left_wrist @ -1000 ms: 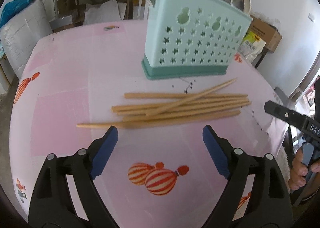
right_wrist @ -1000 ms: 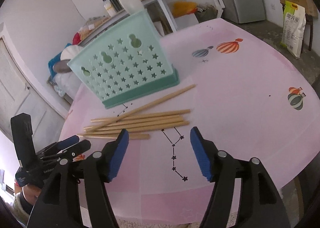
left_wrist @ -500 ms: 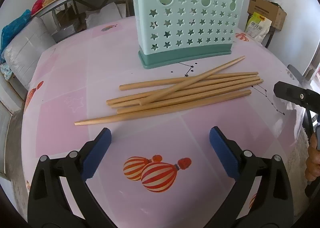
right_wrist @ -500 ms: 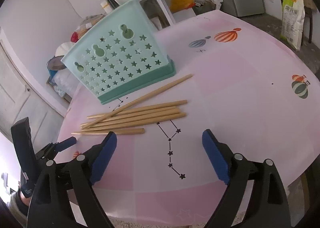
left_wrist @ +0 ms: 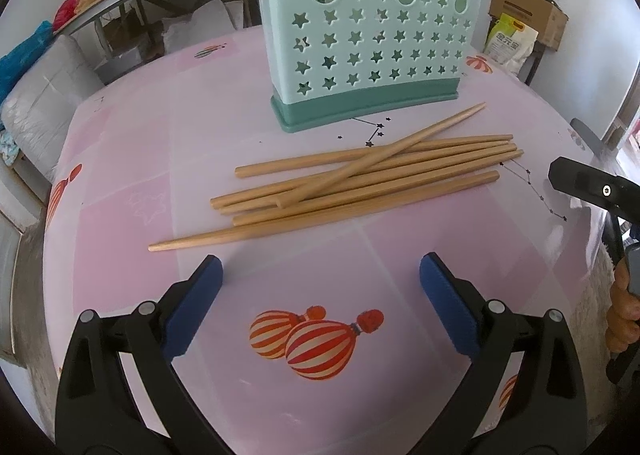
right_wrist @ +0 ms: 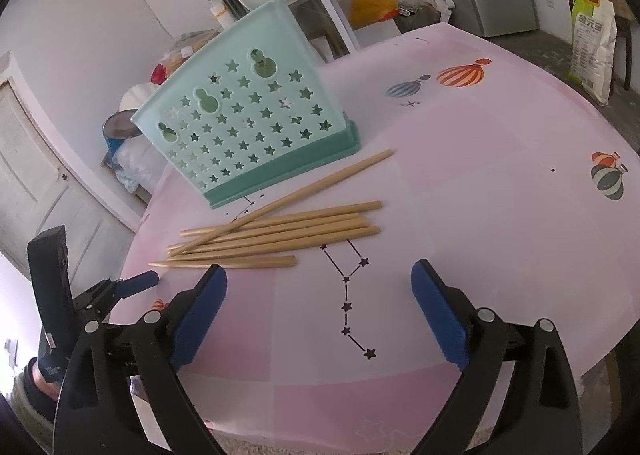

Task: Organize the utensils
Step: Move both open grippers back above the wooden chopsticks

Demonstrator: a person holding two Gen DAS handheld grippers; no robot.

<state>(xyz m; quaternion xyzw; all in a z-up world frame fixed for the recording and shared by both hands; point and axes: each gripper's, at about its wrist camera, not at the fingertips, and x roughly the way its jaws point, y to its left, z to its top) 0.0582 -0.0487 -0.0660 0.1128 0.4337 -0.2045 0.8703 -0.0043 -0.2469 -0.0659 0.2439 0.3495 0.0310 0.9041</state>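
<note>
Wooden chopsticks [left_wrist: 360, 183] lie beyond the wide-open, downward-tilted left hand-held gripper [left_wrist: 320, 295].

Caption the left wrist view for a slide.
Open left tool above loose wooden chopsticks before a mint-green star-perforated plastic holder.

Round table [left_wrist: 120, 159] covered with a glossy pink patchwork-print cloth showing striped hot-air balloons and black star constellations. On it: one upright mint-green plastic utensil holder [left_wrist: 376, 39] with star-shaped cut-outs and a darker teal base, standing toward the far side; six loose light-wooden chopsticks [left_wrist: 360, 183] lying just in front of the holder, five roughly parallel, one crossed diagonally over them.
</note>
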